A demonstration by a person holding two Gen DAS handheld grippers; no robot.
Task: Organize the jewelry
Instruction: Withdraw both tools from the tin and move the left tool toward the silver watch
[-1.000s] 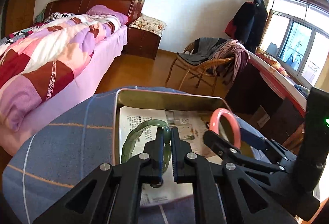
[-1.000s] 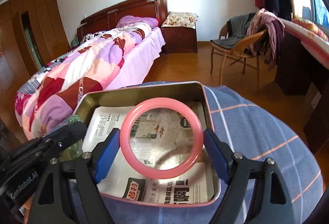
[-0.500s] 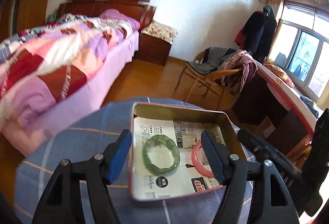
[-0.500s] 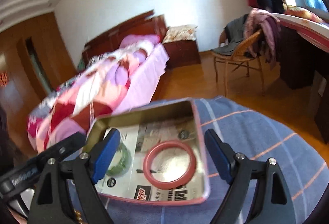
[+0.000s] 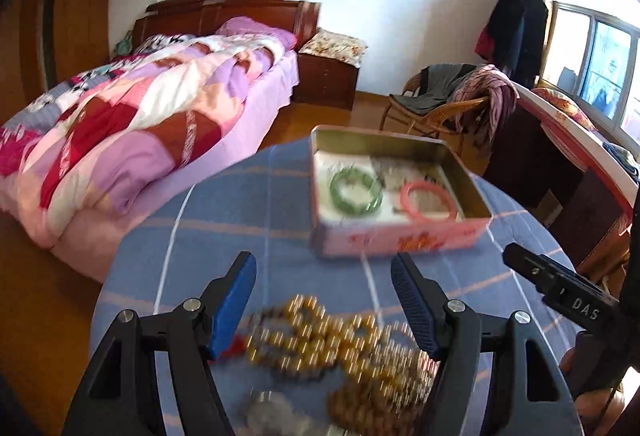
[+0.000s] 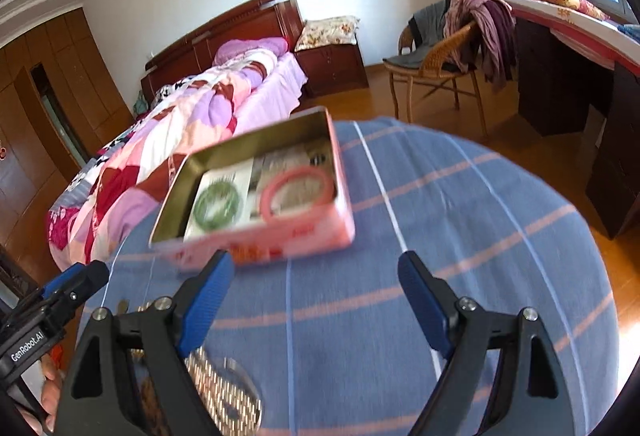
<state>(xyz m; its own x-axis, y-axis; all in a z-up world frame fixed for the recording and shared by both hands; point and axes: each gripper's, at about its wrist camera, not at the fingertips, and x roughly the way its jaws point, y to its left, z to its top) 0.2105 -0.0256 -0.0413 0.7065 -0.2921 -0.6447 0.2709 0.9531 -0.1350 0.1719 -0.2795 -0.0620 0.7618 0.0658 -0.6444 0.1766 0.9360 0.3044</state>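
Observation:
A pink tin (image 5: 400,238) (image 6: 280,236) stands on the round blue-checked table (image 5: 260,203) (image 6: 460,215). Inside it lie a green bangle (image 5: 355,190) (image 6: 218,203) on the left and a pink bangle (image 5: 428,200) (image 6: 297,187) on the right, on printed paper. My left gripper (image 5: 323,300) is open, hovering over a blurred heap of gold and brown bead bracelets (image 5: 340,348), nearer than the tin. My right gripper (image 6: 316,296) is open and empty over bare cloth, just in front of the tin. A metal watch band (image 6: 224,388) lies at its lower left.
A bed with a patchwork quilt (image 5: 132,131) runs along the left. A wicker chair with clothes (image 5: 452,103) and a dark desk (image 5: 560,163) stand beyond the table on the right. The other gripper's body (image 5: 560,292) shows at the right edge of the left wrist view.
The left gripper let go of the green bangle and the right one of the pink bangle, both now lying in the tin. Both grippers pulled back toward the near side, over the bead heap.

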